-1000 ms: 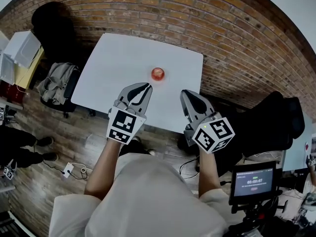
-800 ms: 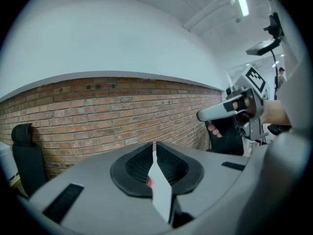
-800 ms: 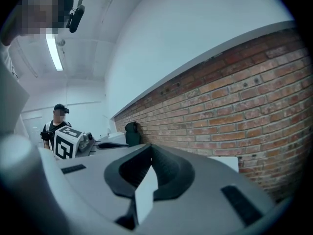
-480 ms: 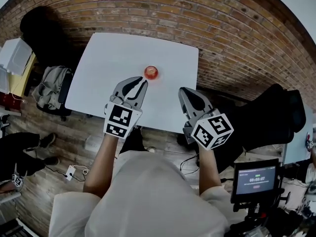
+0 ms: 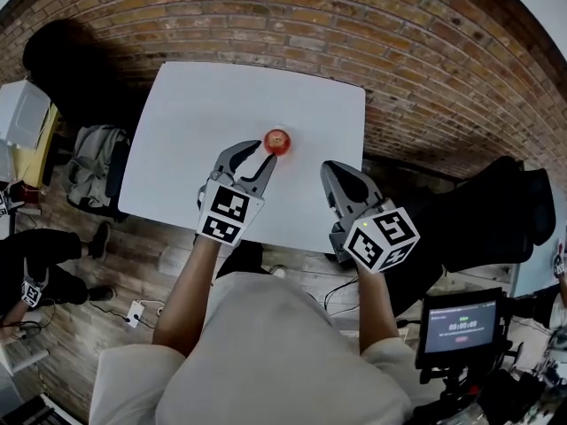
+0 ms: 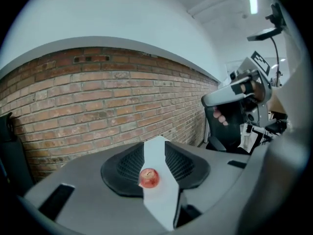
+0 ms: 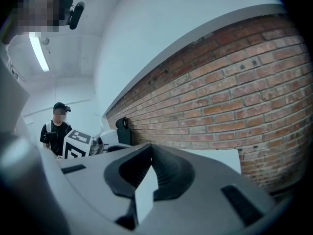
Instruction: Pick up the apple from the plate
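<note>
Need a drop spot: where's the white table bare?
Free on white table: far strip between small red apple and brick wall, plus left side. Crowded: near edge, left gripper, jaws just opened, empty, by the apple; right gripper beside.

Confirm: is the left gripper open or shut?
Open: the left gripper has just been opening its jaws; nothing between them, apple just ahead.

White table (image 5: 195, 122); red apple (image 5: 277, 140) on it, right of centre.
</note>
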### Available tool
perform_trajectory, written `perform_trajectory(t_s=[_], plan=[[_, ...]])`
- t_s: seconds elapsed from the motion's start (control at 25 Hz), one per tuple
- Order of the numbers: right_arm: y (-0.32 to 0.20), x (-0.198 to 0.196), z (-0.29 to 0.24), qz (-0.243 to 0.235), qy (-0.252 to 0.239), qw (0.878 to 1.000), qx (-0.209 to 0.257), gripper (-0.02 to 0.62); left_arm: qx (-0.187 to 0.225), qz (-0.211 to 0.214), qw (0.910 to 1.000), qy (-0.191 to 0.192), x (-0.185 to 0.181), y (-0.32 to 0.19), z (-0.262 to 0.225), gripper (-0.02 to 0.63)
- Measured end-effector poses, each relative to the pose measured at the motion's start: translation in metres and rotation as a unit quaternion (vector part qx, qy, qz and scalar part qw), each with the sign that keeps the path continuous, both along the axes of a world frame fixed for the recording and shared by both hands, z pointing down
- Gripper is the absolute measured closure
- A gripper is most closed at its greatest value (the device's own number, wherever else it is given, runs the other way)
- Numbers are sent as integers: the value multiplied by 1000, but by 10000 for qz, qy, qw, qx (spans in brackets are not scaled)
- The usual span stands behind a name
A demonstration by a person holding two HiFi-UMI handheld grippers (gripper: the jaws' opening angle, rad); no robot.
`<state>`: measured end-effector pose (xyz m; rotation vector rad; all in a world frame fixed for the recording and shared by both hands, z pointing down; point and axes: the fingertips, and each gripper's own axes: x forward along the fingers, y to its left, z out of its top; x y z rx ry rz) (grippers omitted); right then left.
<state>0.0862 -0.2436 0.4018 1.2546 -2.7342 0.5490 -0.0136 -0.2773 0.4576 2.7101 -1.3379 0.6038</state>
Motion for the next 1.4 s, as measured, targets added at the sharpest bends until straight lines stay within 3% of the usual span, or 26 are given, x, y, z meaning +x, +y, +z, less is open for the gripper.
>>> perform_trajectory(t_s=[0.4,0.88,1.08,1.4], plan=[[-28,0,26,246,135,9988,-390,592,-721,379,9966,-141,8,-41,62,403],[-51,2,73,346,285,9941,-988,592,-1503,828,9832,-614,16,-69,156,287],[-56,4,89,369,388,9919,-1151,592,-1705,927,9779,-776,19,-75,187,234],[-56,6,105,435,450,9890,-1340,592,-1835,1085,9718,-1010,23,-82,214,209]])
